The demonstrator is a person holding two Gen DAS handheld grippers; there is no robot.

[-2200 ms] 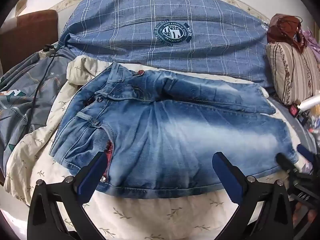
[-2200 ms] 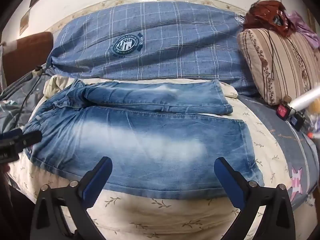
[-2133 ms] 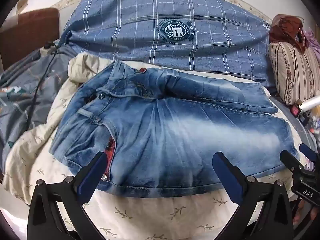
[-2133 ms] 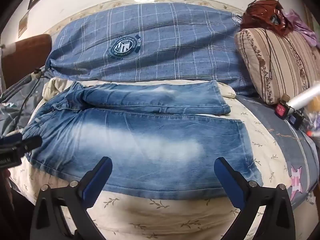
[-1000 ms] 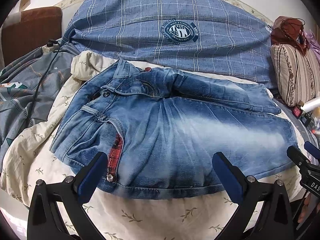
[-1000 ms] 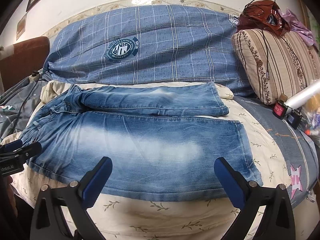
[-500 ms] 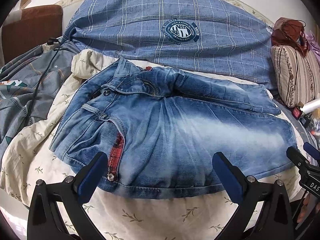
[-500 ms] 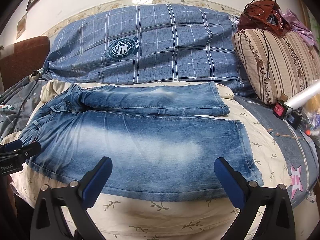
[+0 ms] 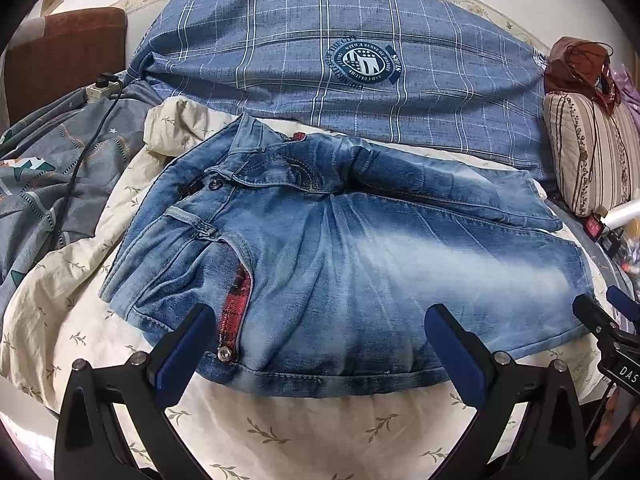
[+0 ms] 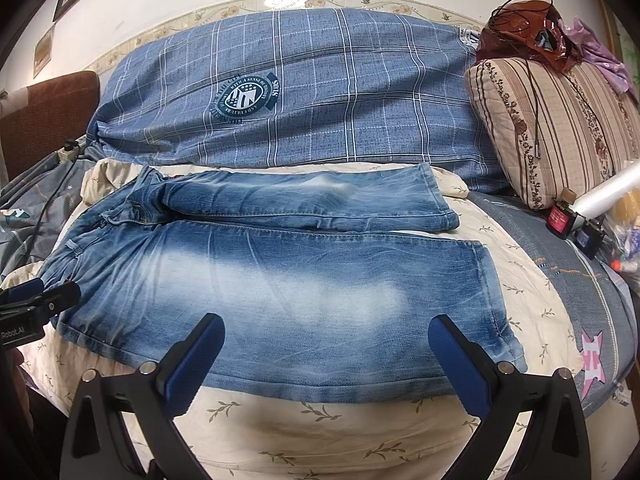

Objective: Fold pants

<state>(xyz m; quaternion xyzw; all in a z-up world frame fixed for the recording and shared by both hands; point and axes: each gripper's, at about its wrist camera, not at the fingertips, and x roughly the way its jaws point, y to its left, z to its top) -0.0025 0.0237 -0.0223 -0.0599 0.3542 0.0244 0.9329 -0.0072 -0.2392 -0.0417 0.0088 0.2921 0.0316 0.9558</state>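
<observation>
Fingers, left gripper: blue pads spread wide, holding nothing, low in frame over waist end of pants.
Fingers, right gripper: spread wide, holding nothing, lower centre, over near leg.
Pants: faded blue denim jeans, flat on cream leaf-print bedcover, legs toward right of frame.
Behind: blue checked pillow, upper centre.

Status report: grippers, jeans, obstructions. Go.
Left gripper open, right gripper open, both empty. Jeans flat on bed, legs apart, unfolded. Nothing on them.
</observation>
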